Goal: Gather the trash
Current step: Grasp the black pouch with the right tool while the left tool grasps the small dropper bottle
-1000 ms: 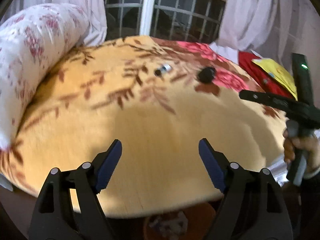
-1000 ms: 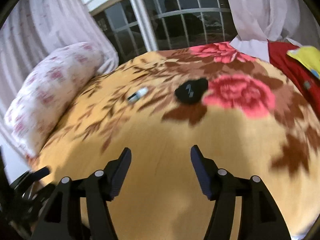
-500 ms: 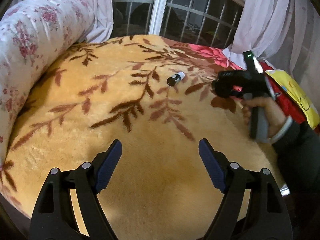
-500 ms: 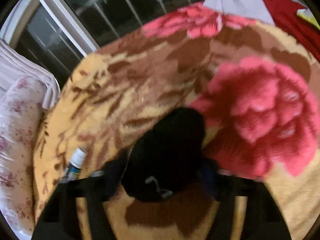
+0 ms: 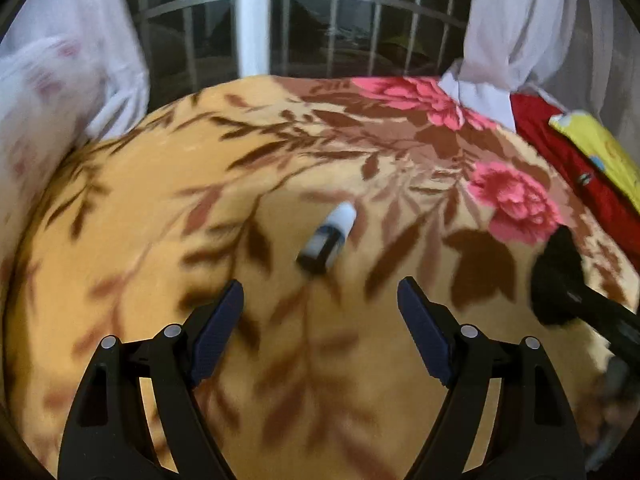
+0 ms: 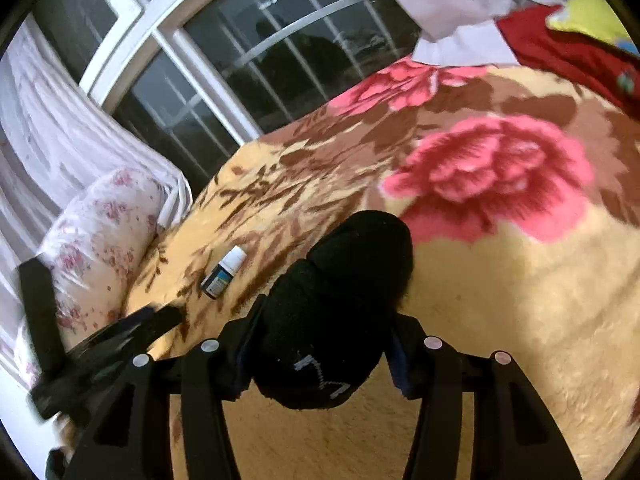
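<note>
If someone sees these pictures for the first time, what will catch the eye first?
Probably the black sock clamped between the right gripper fingers, low and central in the right wrist view. Next, the small white-capped bottle lying on the flowered blanket, just ahead of the open left gripper.

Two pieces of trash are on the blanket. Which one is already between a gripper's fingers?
The black sock, between the right gripper fingers. The small bottle lies free ahead of the open left gripper.
</note>
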The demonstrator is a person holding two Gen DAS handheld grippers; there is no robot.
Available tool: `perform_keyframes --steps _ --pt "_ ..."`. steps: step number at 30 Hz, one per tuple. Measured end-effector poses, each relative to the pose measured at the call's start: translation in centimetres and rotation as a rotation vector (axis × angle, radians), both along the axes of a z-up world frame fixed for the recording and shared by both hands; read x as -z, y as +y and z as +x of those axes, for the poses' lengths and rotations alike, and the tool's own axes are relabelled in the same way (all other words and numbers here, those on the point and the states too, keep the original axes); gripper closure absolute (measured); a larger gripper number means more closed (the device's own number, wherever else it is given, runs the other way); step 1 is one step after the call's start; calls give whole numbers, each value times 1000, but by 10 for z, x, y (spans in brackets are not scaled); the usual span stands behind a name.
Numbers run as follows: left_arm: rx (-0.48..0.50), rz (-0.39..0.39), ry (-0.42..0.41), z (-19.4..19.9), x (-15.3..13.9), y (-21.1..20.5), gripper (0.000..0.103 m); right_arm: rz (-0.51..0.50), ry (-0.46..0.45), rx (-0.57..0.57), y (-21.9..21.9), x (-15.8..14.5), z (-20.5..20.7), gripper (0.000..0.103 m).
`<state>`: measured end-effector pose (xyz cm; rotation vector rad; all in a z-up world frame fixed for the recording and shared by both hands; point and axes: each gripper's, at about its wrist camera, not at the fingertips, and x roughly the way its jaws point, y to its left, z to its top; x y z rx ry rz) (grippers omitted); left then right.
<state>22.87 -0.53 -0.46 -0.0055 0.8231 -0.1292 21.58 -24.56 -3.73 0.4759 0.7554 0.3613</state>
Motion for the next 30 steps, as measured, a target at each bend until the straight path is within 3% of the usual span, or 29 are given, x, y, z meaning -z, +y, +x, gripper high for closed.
perform_keyframes --steps 6,10,12,14,21,30 --pt "36 -17 80 46 26 -9 26 74 76 9 -10 17 11 50" --pt "29 -12 73 60 32 -7 58 66 61 -4 -7 17 10 50" --pt "19 -34 67 61 35 -2 65 66 56 -3 -7 17 9 49" --pt "10 -45 55 57 33 1 80 79 54 6 -9 18 9 49" --pt "34 -56 32 36 24 -4 80 93 60 5 -11 20 9 49" --pt "-13 -71 -45 -67 -4 -2 80 90 67 7 -12 20 10 49"
